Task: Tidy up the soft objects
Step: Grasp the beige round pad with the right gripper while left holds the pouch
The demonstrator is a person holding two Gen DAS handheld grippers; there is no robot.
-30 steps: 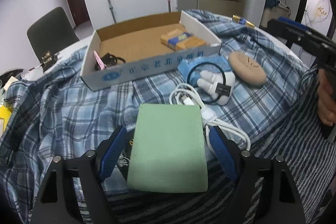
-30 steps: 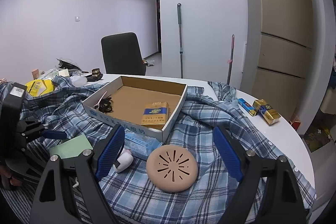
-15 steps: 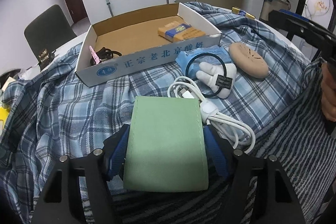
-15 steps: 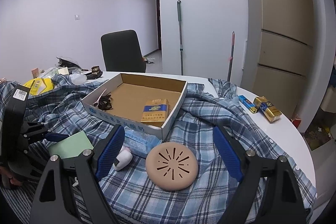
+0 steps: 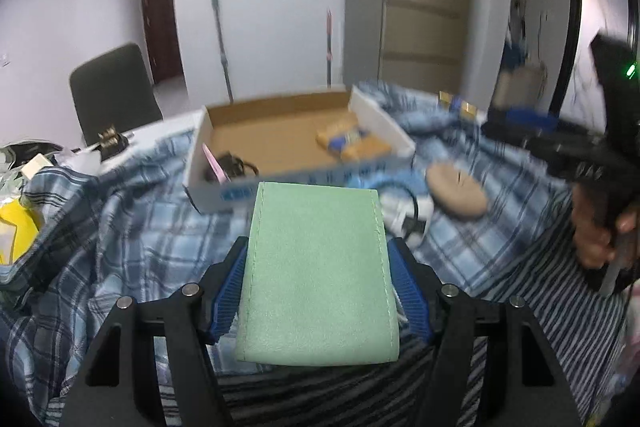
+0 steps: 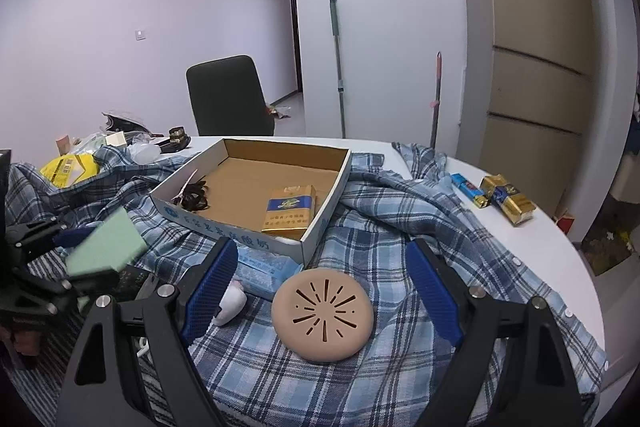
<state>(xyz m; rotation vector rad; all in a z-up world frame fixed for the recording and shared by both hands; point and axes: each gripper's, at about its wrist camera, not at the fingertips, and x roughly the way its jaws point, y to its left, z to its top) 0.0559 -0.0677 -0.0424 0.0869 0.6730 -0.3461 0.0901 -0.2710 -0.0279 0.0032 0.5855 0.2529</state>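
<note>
My left gripper (image 5: 318,287) is shut on a flat green soft pouch (image 5: 318,267) and holds it lifted above the plaid cloth (image 5: 120,227), in front of the open cardboard box (image 5: 296,137). The pouch also shows in the right wrist view (image 6: 106,249). My right gripper (image 6: 320,291) is open and empty, hovering over a round tan soft pad (image 6: 322,315) that lies on the cloth (image 6: 400,227) below the box (image 6: 248,187). A white plush toy (image 6: 232,301) lies by its left finger.
The box holds a cigarette pack (image 6: 288,209) and black hair ties (image 6: 192,197). A blue tissue pack (image 6: 264,267) lies in front of it. Gold and blue packs (image 6: 504,201) sit at the table's right. A black chair (image 6: 228,97) stands behind.
My left gripper has closed on the green pouch and lifted it off the cloth, tilting up toward the box. The right gripper has stayed open and almost still.
</note>
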